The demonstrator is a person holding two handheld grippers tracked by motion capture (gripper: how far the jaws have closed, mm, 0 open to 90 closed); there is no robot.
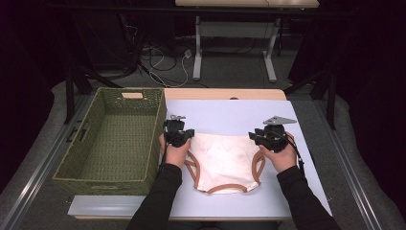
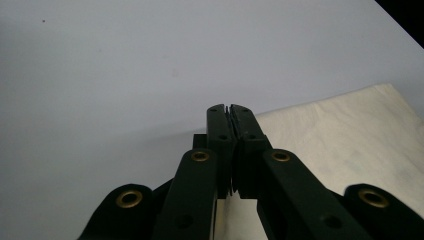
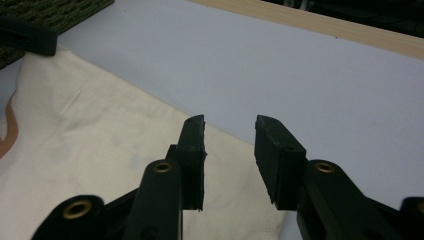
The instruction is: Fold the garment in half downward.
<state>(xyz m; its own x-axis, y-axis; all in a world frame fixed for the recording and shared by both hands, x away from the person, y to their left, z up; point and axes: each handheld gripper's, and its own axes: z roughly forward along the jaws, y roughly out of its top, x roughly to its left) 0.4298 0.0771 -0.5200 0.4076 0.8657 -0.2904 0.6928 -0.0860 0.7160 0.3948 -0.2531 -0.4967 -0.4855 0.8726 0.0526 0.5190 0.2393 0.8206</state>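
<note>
While the cream garment [image 1: 224,162] with brown-edged leg holes lies flat on the pale counter [image 1: 230,115], a person stands over it with a gripper in each hand, black sleeves coming in from the near edge. The left gripper [image 1: 178,133] sits at the garment's far left corner, the hand [image 1: 177,152] curled under it with the wrist low and the forearm slanting in from below. In the left gripper view its jaws are pressed together right at the cloth's edge; whether any fabric is caught between the tips I cannot tell. The right gripper [image 1: 268,135] hangs at the far right corner, its grey plate up top, the hand [image 1: 283,157] cupped beneath it and the cable trailing along the wrist. In the right gripper view its jaws stand apart with a clear gap, the garment's edge lying below them and bare counter beyond; nothing is pinched between them. Just left of the left hand stands a green woven basket [image 1: 158,124], its near wall close beside the garment's left side.
</note>
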